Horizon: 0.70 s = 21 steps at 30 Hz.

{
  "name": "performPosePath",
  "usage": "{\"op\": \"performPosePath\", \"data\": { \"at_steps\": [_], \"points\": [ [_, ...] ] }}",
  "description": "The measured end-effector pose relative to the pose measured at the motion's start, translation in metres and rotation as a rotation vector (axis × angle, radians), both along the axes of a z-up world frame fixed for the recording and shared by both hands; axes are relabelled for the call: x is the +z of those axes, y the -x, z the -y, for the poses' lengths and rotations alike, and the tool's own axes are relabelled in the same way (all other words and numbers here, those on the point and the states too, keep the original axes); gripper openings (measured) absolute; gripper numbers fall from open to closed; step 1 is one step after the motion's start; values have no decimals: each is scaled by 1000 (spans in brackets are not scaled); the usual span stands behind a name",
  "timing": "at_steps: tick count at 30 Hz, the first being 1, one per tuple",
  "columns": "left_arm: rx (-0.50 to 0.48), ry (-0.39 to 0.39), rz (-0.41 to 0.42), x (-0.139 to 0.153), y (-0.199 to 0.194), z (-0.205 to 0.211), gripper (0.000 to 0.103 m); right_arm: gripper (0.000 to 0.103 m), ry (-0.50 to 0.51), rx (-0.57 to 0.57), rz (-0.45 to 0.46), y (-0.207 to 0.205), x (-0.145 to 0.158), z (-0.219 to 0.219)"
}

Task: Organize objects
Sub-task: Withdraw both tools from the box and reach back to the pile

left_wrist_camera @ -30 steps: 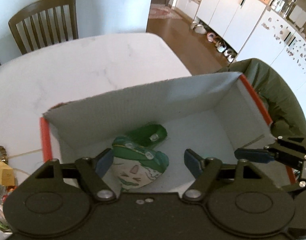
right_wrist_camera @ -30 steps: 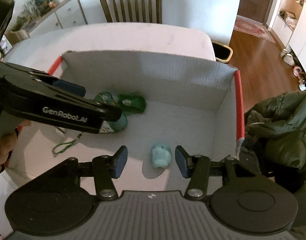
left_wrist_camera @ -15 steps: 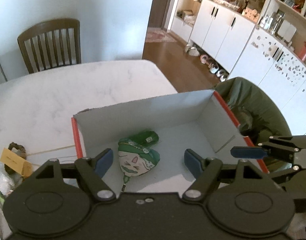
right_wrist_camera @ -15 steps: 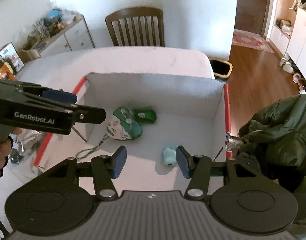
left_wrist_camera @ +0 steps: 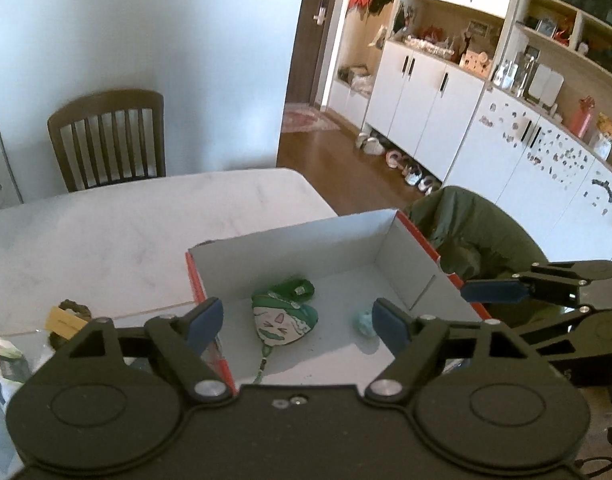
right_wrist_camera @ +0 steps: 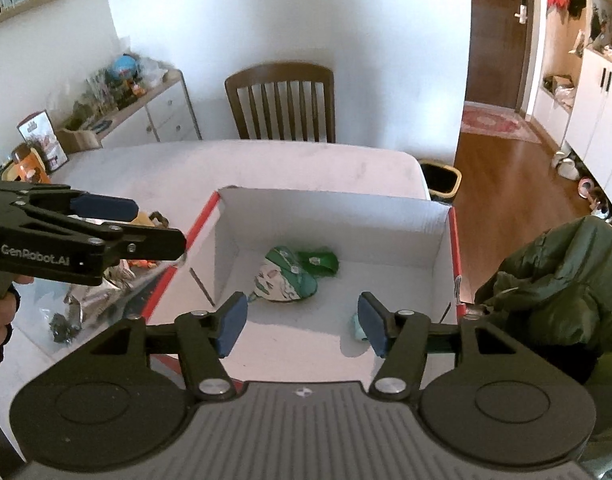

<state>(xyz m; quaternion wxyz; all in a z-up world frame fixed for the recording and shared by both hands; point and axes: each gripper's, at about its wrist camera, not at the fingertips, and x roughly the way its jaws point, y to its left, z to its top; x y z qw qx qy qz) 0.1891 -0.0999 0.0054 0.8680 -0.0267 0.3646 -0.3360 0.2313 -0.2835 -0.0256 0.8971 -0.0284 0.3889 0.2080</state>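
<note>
Left wrist view: white table (left_wrist_camera: 105, 232); red-edged box (left_wrist_camera: 289, 252) at its right end, holding green face pouch (left_wrist_camera: 283, 318) centre, small teal toy (left_wrist_camera: 364, 322) right. Left gripper (left_wrist_camera: 293, 326) and right gripper (right_wrist_camera: 301, 324): both spread wide, empty, above box's near side.

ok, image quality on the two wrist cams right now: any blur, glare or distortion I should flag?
Left wrist view: strong fisheye bending at the cabinets, dark vignette corners, the box and face pouch sharp enough, soft haze on the wall. Right wrist view: same barrel bend at the door, window light washes the table, the small teal toy half hidden behind a gripper finger.
</note>
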Motion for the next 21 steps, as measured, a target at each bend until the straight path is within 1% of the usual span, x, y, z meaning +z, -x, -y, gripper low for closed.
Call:
{"op": "performPosePath", "data": {
  "at_steps": [4,11,15,17,20,21],
  "points": [
    [0,5,24,4,8,-14,84,62,-23,-27,10,12,4,-6],
    [13,19,53,3,17,-49,89,72,-67,-54,39,32,12,-22],
    [31,27,63,-2,21,-73,90,74,-79,-59,65,43,13,-35],
    [43,26,71,-4,22,-85,95,77,-87,-61,74,48,14,-43],
    [66,33,84,-6,24,-103,102,80,-104,-66,88,54,16,-55],
    [74,36,85,-7,24,-109,102,80,-108,-67,93,56,16,-59]
  ]
}}
